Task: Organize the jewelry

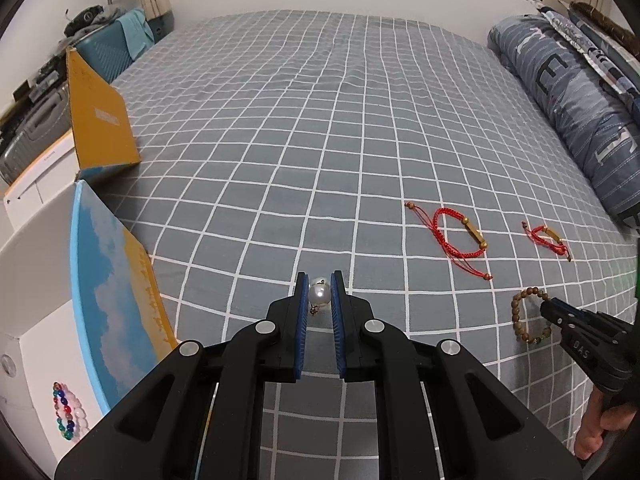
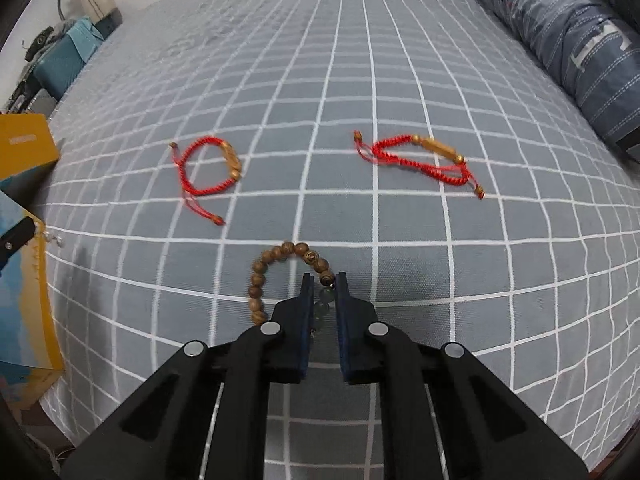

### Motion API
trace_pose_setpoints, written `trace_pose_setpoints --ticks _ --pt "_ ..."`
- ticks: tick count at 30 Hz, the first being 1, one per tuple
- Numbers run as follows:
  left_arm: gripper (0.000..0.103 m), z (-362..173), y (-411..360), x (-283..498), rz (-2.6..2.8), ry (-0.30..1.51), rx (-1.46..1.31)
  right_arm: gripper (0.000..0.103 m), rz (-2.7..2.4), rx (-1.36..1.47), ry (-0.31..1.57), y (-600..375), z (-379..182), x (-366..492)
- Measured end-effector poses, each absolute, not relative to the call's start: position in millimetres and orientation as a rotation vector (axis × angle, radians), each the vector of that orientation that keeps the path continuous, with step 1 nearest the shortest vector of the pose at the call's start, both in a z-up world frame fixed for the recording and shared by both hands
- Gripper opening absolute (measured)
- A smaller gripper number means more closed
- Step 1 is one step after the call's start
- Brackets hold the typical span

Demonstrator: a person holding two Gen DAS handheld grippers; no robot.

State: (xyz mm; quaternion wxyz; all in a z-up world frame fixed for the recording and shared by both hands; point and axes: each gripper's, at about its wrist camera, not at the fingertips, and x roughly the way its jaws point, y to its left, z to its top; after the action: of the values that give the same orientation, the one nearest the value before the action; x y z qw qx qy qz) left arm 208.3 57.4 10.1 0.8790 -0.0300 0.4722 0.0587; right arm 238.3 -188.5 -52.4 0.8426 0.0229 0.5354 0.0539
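- Two red cord bracelets (image 2: 210, 170) (image 2: 420, 158) lie mid-bed (image 2: 340, 80).
- Left hand-held gripper (image 1: 319, 294) clenches one pearl pendant (image 1: 319, 292).
- Right hand-held gripper (image 2: 323, 294) clamps one wooden bead bracelet (image 2: 260, 280) near the bed's front edge.
- Open box (image 1: 48, 344) at the left edge holds one multicoloured bead bracelet (image 1: 66, 412).

Bedsheet (image 1: 280, 128) — matt woven cloth, grey with white grid lines, lightly creased. Pearl (image 1: 319, 293): glossy, smooth, bright highlight. Left gripper (image 1: 319, 292) in matt black plastic, blue ribbed pads, brushed metal pin heads. Beaded bracelet (image 2: 276, 264) — wood-look beads, grained brown, low sheen, with a few dull greenish beads. Two red bracelets (image 2: 208, 172) (image 2: 420, 156) of braided cord, each with a smooth golden tube. Bolster (image 1: 560, 92): printed cloth.
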Motion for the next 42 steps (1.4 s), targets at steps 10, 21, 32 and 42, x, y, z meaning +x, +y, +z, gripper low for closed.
trace_pose_setpoints --ticks 10,21,32,42 --pt "0.011 27 58 188 0.114 0.961 -0.061 0.010 0.155 0.069 1.040 -180 -13 215" --pt "0.011 56 80 159 0.165 0.938 -0.089 0.010 0.191 0.035 0.952 -148 29 201" --pt "0.011 104 117 104 0.238 0.862 -0.136 0.008 0.318 0.005 0.880 -74 67 186" --pt "0.011 124 172 59 0.355 0.846 -0.166 0.013 0.383 -0.108 0.918 -21 64 182"
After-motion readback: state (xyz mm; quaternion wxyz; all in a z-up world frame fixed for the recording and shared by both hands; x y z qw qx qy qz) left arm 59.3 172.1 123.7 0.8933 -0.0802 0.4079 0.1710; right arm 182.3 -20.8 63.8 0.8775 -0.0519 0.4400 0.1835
